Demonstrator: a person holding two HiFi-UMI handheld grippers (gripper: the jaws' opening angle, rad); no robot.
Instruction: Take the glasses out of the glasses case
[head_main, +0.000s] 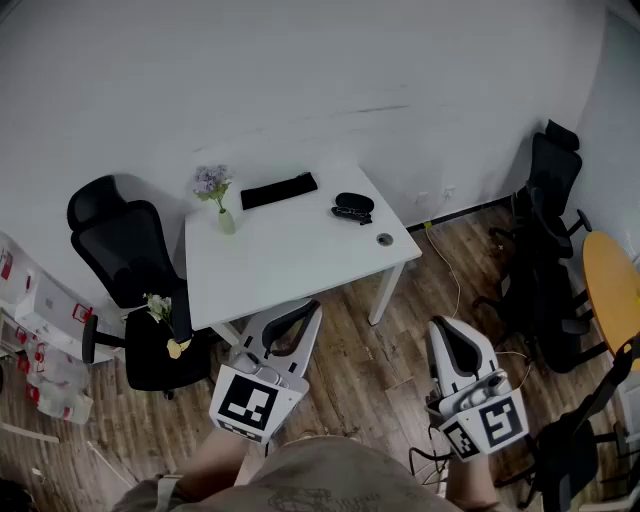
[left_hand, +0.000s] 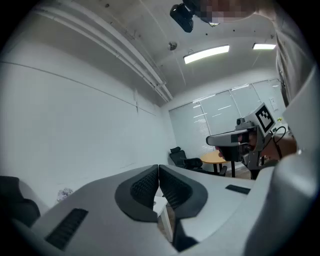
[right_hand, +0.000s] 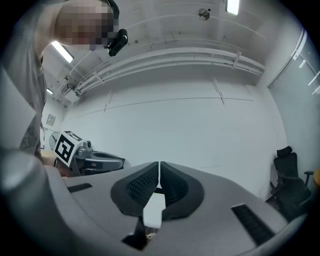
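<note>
Dark glasses case (head_main: 354, 203) lies crosswise near the white counter's (head_main: 290, 265) far right corner, well ahead of both tongs; left tongs (head_main: 312, 308) look slightly nearer than right tongs (head_main: 438, 326), both pressed together, empty

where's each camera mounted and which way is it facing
Head view: on the head, steeply down at the white table; shows left hand-held gripper, right hand-held gripper, torso.
Left gripper view: rides that gripper, level, facing wall and windows; shut jaws.
Right gripper view: likewise, facing the wall; shut jaws.
Shared: each shows the other gripper.
</note>
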